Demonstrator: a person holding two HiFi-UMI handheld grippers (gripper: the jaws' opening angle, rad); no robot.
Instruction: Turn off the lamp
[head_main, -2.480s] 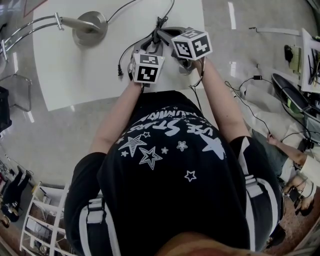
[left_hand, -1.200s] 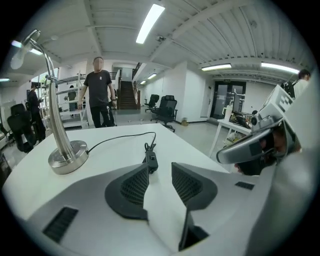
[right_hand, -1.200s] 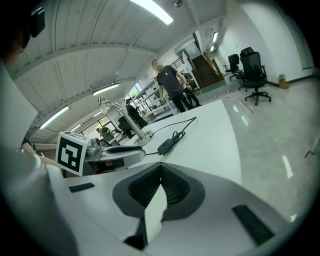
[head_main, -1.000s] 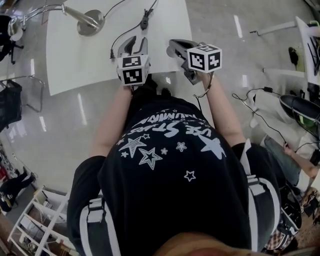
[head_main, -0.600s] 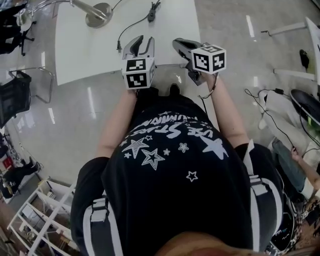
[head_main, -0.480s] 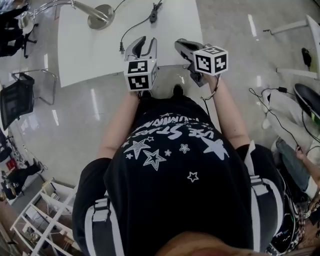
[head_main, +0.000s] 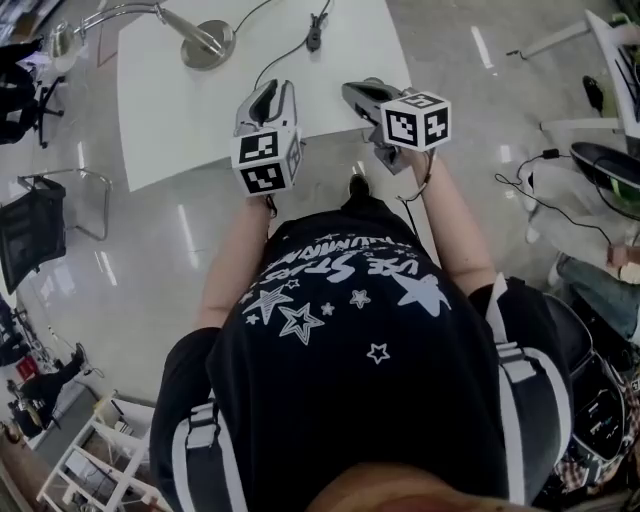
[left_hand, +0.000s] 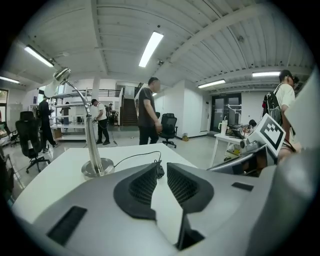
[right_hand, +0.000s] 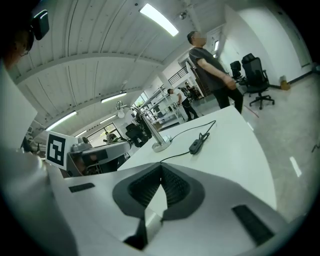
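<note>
A silver desk lamp stands at the far left of the white table (head_main: 170, 110), with its round base (head_main: 208, 45) (left_hand: 98, 167) (right_hand: 161, 146) and its head (head_main: 65, 38) (left_hand: 62, 75) out over the table's left edge. Its black cord switch (head_main: 316, 30) (left_hand: 159, 171) (right_hand: 196, 145) lies on the table beyond both grippers. My left gripper (head_main: 268, 100) (left_hand: 162, 181) hovers at the near table edge. Its jaws are closing, with a narrow gap and nothing between them. My right gripper (head_main: 360, 93) (right_hand: 161, 169) is beside it, jaws together at the tips and empty.
A person (left_hand: 148, 112) (right_hand: 212, 65) walks behind the table, and others stand further back. Office chairs (left_hand: 169, 127) (head_main: 30, 225) stand around. Cables (head_main: 530, 180) lie on the floor to the right. Another white desk (left_hand: 235, 145) is at the right.
Both grippers have drawn back from the cord switch to the near table edge and risen a little. The left jaws have narrowed. The switch stays on the table.
</note>
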